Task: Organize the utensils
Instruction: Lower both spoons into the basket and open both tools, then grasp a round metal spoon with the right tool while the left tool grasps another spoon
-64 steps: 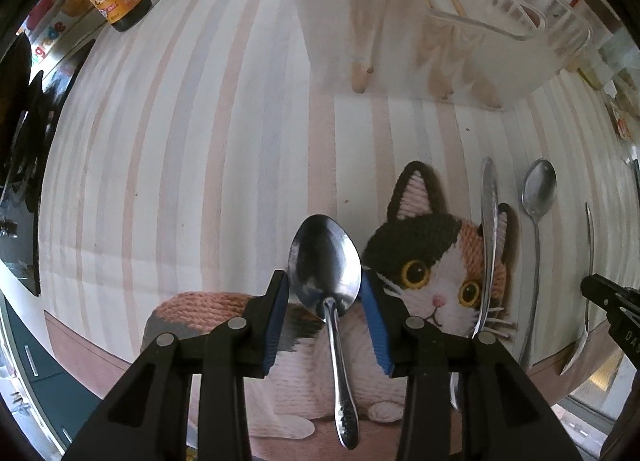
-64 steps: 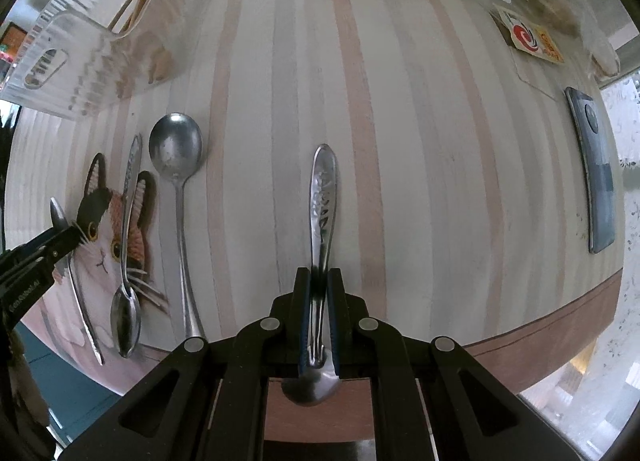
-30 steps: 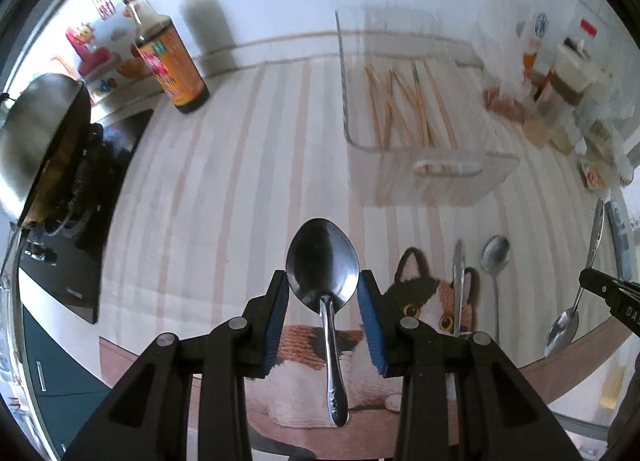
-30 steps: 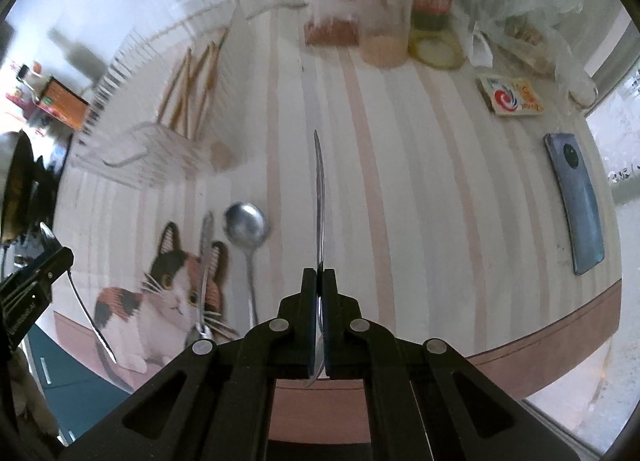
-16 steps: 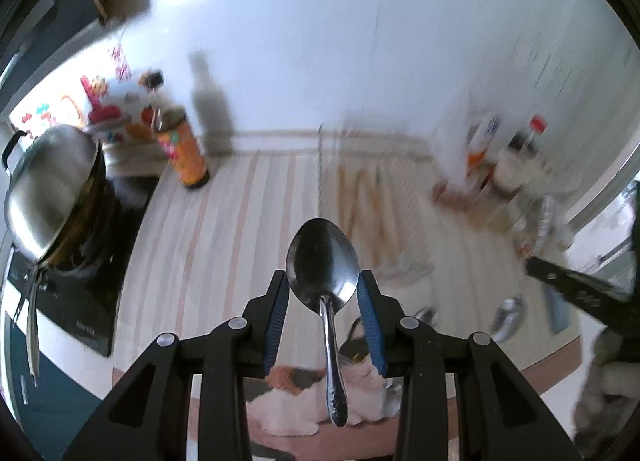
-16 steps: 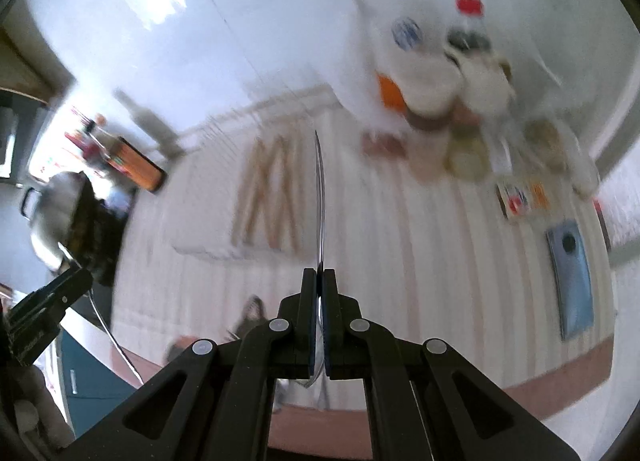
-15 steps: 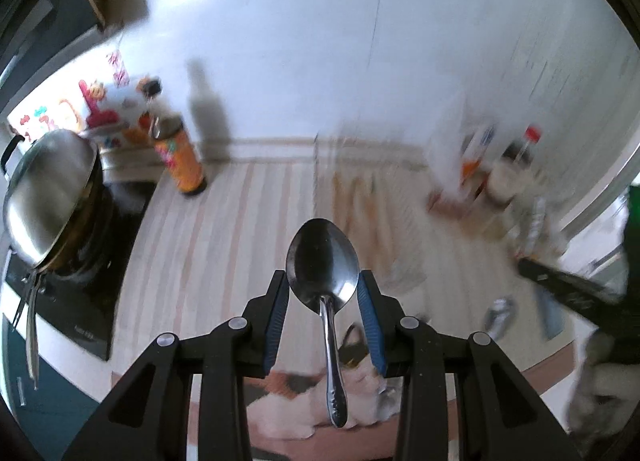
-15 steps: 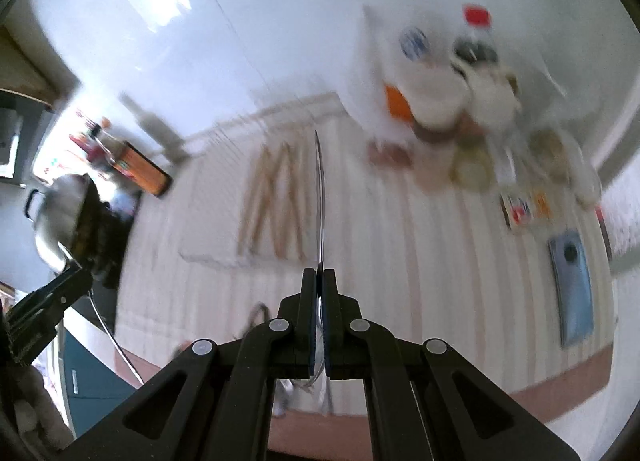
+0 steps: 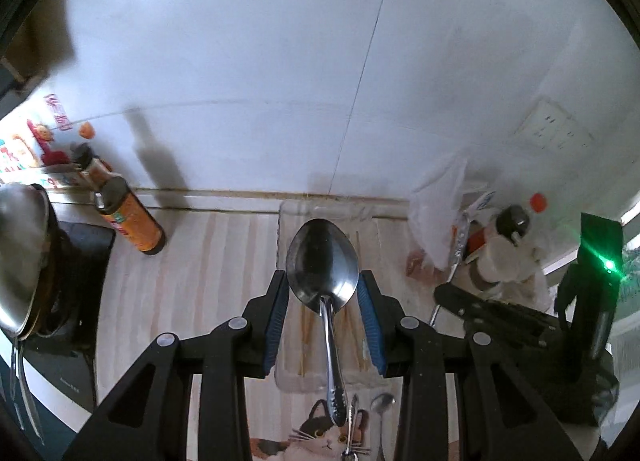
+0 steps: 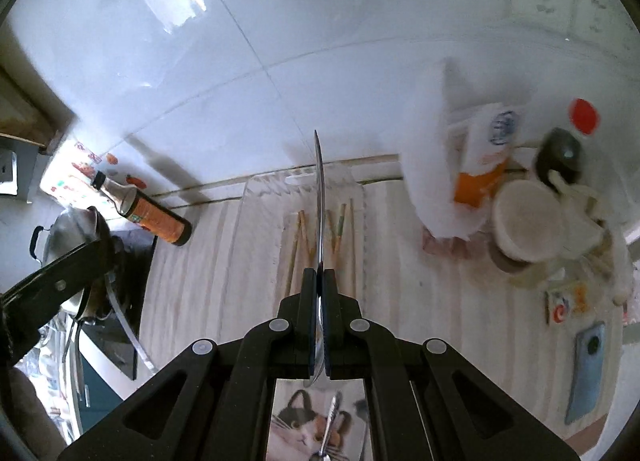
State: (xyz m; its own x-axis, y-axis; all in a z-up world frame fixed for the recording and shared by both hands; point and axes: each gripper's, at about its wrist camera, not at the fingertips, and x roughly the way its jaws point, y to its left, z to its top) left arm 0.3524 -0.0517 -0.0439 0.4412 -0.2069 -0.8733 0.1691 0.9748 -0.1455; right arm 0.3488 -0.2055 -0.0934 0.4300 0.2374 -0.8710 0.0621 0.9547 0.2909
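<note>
We carry a spoon [image 9: 322, 267] pinched in our left tool [image 9: 322, 303] and another [image 10: 319, 197] edge-on in our right tool [image 10: 319, 293], high above the clear tray [image 10: 260, 197] ahead for dropping in

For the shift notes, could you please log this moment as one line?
left gripper: shut on spoon | right gripper: shut on edge-on utensil | both above clear tray with chopsticks

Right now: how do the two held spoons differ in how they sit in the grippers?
The left gripper holds its spoon by the bowl, bowl forward and face-on, handle trailing back. The right gripper clamps its spoon edge-on, handle forward, bowl behind the pads. The left jaws stand apart at bowl width; the right jaws are nearly together. Both spoons are metal, lifted above the clear tray of chopsticks.
</note>
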